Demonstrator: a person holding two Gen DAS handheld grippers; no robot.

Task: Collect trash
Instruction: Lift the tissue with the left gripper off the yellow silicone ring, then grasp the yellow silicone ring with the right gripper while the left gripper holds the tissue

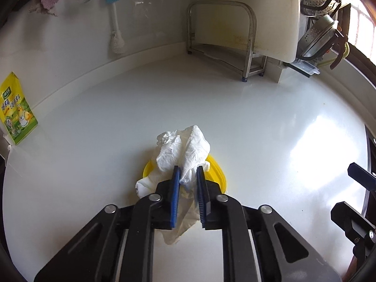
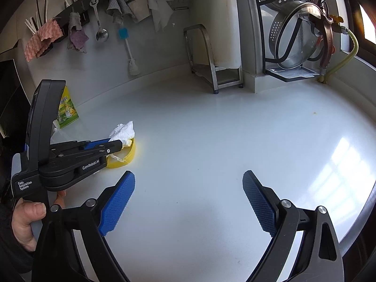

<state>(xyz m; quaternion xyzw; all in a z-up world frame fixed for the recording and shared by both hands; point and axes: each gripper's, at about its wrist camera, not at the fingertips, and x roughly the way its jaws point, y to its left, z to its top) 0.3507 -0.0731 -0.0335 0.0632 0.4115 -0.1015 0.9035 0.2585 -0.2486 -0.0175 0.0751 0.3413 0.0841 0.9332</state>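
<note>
White worktop [image 1: 235,108] fills the left wrist view, where the left gripper [image 1: 188,176] has its jaws closed on the crumpled tissue [image 1: 183,148] over the yellow dish [image 1: 218,171]; in the right wrist view the right gripper [image 2: 188,195], jaws wide and empty, sits right of that tissue [image 2: 123,131].

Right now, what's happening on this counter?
A person is clearing trash with a handheld gripper in each hand. The left gripper has its fingers pinched on a crumpled white paper towel that sits in a small yellow bowl on the white countertop. The right gripper is open and holds nothing, over bare counter beside the bowl. A yellow packet leans on the back wall.
</note>
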